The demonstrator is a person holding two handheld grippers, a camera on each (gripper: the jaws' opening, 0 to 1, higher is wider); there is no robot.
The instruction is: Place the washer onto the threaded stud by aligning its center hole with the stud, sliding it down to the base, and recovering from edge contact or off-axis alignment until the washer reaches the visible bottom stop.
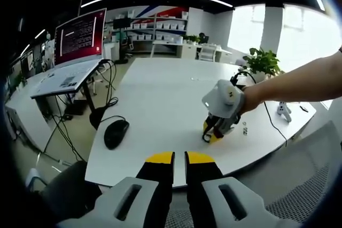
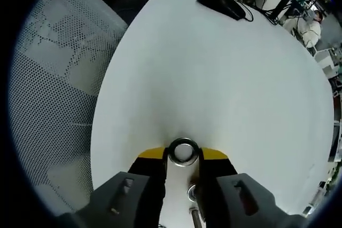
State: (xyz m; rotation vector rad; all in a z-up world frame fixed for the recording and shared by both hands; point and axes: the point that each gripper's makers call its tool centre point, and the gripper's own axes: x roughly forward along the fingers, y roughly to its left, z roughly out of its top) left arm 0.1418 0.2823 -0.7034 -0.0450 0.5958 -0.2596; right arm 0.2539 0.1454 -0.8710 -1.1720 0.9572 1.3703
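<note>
A metal ring washer point(image 2: 183, 150) lies flat-on to the right gripper view, white table showing through its centre hole. My right gripper point(image 2: 183, 154) has a yellow-tipped finger pressed against each side of it. Just behind the washer, between the jaws, shows a small round metal part point(image 2: 192, 191) with a threaded piece point(image 2: 195, 218) below it; I cannot tell whether this is the stud. In the left gripper view the right gripper point(image 1: 211, 135) points down at the white table point(image 1: 160, 94), held by a person's arm point(image 1: 299, 81). My left gripper point(image 1: 179, 158) hovers off the table's near edge, jaws together, holding nothing.
A black mouse point(image 1: 116, 132) point(image 2: 222, 4) with its cable lies on the table. Small dark parts point(image 1: 245, 128) lie beside the right gripper. A grey mesh chair point(image 2: 59, 78) point(image 1: 304, 185) stands at the table's edge. A potted plant point(image 1: 262, 62) and a monitor point(image 1: 80, 36) are farther off.
</note>
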